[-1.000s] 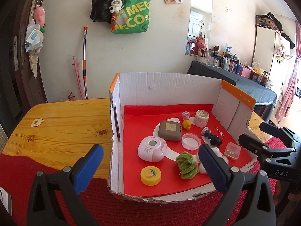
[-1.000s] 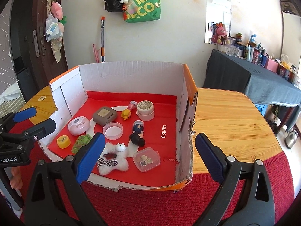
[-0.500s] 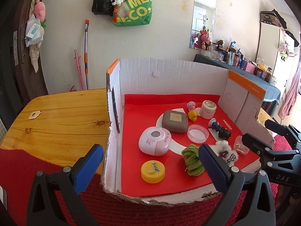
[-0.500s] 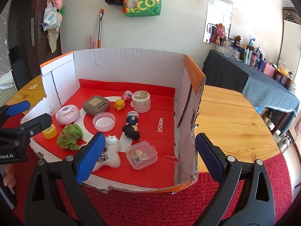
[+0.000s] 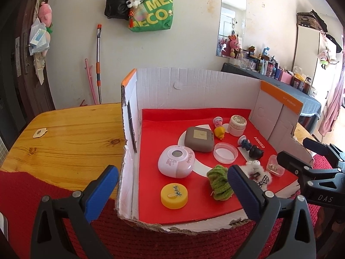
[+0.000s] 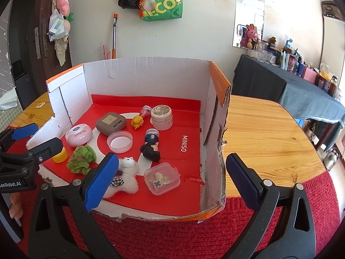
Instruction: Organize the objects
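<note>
An open cardboard box (image 5: 194, 86) with a red floor holds small things: a pink case (image 5: 176, 161), a grey case (image 5: 199, 139), a yellow lid (image 5: 174, 195), a green scrunchie (image 5: 218, 182), a clear round lid (image 5: 225, 152), a white plush (image 6: 127, 177), a dark figurine (image 6: 151, 144), a clear box of trinkets (image 6: 162, 178) and a cream jar (image 6: 161, 116). My left gripper (image 5: 172, 194) is open and empty above the box's front left. My right gripper (image 6: 171, 181) is open and empty above the box's front right corner.
The box (image 6: 151, 77) stands on a wooden table (image 5: 64, 133) with a red knitted cloth (image 6: 172, 237) along the near edge. A small tag (image 5: 39, 132) lies on the wood at left. A dark-clothed side table (image 6: 291, 90) with bottles stands at the back right.
Both grippers have moved closer to the box and tilted down a little; the box contents look larger. Nothing in the box has moved. Both stay open.
</note>
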Available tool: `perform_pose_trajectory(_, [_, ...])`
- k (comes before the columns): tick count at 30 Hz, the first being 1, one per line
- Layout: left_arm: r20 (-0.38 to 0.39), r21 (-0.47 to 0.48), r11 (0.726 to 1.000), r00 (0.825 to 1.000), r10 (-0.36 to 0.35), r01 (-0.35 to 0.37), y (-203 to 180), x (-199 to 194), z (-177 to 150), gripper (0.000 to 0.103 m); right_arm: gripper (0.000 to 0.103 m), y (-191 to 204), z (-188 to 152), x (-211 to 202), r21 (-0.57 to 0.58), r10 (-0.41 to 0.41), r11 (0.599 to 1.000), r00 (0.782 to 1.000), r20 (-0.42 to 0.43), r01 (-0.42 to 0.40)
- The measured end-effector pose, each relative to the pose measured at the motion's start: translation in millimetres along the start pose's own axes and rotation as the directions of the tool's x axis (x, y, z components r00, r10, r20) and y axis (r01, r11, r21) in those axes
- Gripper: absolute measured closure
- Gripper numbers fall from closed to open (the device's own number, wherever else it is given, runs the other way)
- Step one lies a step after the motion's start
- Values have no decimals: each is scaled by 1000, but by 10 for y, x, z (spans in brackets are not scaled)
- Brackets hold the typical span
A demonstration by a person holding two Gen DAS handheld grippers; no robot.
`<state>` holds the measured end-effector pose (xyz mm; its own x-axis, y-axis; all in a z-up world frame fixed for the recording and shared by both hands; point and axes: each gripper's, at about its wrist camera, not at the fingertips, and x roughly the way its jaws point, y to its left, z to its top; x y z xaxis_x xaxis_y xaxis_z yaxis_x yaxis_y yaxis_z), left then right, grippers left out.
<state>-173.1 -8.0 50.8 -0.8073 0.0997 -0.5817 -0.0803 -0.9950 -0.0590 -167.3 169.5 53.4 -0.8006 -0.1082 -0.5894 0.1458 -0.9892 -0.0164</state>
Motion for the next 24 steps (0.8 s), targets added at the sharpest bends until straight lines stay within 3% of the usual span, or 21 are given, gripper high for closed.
perform_pose_trajectory(24, [-22,-15,1000,1000,5,-5,29,38,-15,0,0,-38,-3,11,12,-4,1000,1000,-3,4])
